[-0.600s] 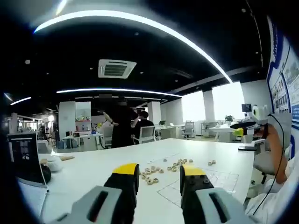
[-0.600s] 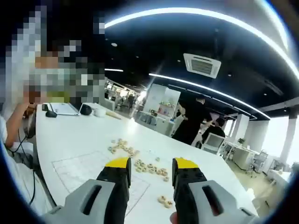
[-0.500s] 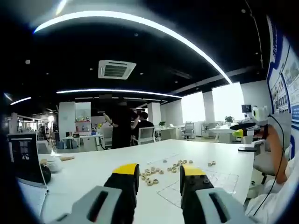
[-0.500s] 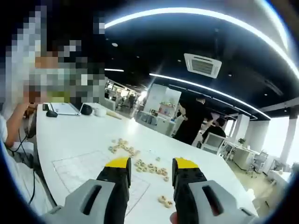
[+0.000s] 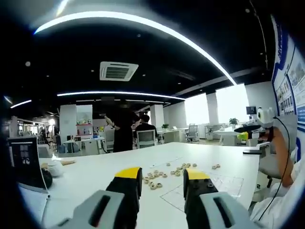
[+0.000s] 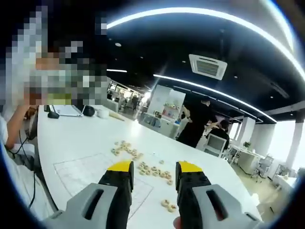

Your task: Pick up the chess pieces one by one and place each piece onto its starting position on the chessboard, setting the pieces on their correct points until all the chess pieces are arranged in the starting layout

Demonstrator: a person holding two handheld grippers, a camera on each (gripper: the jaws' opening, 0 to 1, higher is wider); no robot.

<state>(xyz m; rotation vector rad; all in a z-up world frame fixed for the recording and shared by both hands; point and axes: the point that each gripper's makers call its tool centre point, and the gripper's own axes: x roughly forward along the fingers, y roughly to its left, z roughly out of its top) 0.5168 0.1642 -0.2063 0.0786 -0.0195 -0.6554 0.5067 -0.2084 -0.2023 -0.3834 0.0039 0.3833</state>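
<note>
Pieces point(image 5: 164, 172) lie scattered on the table point(image 5: 95, 171) at 12 o'clock beyond both raised tools, left tool point(image 5: 162, 177) and right tool point(image 6: 153, 170) each half open and empty, chessboard point(image 6: 90, 176) unfilled.

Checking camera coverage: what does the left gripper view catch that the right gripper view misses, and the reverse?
Left gripper view: a dark screen at the table's near left, and a wall poster. Right gripper view: a laptop and a mouse at the table's far end. Both: the white table, the scattered chess pieces, the printed chessboard, open jaws, and a person in black.
</note>
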